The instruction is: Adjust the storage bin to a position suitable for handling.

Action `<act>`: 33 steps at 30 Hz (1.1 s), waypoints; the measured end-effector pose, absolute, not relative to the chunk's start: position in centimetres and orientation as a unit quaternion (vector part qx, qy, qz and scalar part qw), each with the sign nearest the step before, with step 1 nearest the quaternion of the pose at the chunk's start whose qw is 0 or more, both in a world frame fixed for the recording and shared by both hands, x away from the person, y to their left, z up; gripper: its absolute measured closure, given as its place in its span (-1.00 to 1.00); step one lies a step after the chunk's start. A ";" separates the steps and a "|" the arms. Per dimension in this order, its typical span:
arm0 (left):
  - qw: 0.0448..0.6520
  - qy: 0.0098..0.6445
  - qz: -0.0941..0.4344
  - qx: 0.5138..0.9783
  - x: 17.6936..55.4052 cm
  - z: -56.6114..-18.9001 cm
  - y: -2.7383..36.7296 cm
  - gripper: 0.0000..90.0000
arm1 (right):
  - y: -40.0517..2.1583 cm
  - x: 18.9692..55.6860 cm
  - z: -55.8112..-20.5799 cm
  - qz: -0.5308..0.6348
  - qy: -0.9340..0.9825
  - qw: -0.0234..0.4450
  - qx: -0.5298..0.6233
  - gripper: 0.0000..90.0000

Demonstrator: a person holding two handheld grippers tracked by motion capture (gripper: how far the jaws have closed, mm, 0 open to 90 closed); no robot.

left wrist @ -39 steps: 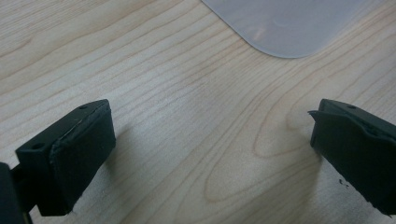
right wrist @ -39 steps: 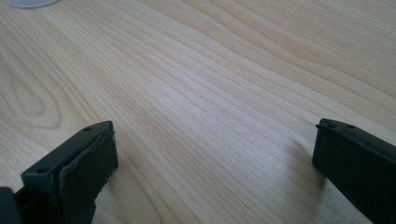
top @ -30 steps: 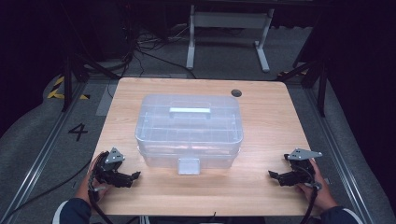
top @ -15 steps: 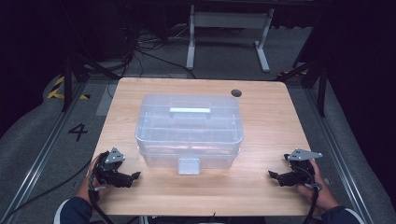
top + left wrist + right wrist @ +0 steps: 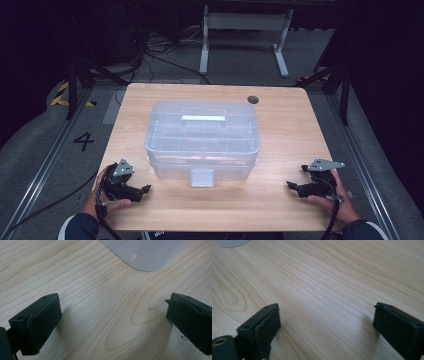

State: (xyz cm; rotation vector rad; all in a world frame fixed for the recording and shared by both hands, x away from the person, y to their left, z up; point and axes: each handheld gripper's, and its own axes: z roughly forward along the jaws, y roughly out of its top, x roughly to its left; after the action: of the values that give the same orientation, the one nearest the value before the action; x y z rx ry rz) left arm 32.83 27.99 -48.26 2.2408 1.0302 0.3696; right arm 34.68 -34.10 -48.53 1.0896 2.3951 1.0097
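Pale wooden table [image 5: 290, 145] with wavy brown grain lines. Clear, frosty plastic box [image 5: 202, 140] with a whitish handle [image 5: 203, 118] and latch [image 5: 202, 177]. Both grippers, left [image 5: 145, 189] and right [image 5: 290, 186], are black, each topped by a grey plate. Dark blue sleeves [image 5: 80, 227]. Grey floor [image 5: 30, 150] marked with a black "4" [image 5: 83, 141].

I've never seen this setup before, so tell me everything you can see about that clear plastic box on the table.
The clear, rounded-cornered plastic storage box sits flat on the light wooden table, roughly centred. Its lid is on, with a pale flat handle on top and a whitish latch on the near side. Faint dividers show inside. Neither claw touches it.
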 end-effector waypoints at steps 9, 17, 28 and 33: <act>0.321 0.393 0.139 0.850 32.8 -48.3 28.0 -0.99 | -33.5 35.1 -47.7 0.375 0.833 0.168 0.371 -0.53; 0.321 0.394 0.139 0.850 32.9 -48.3 28.0 -0.99 | -32.7 35.6 -46.0 0.402 0.824 0.179 0.356 -0.47; 0.321 0.394 0.139 0.850 32.8 -48.3 28.0 -0.99 | -31.9 36.3 -43.4 0.426 0.815 0.195 0.339 -0.45; 0.319 0.394 0.138 0.851 32.8 -48.3 28.0 -0.98 | -31.9 36.6 -42.5 0.426 0.816 0.199 0.337 -0.43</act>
State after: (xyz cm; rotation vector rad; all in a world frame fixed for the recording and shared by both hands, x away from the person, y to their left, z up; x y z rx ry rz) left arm 32.84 27.98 -48.26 2.2374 1.0353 0.3632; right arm 36.59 -31.90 -42.52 0.9434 2.2803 1.1907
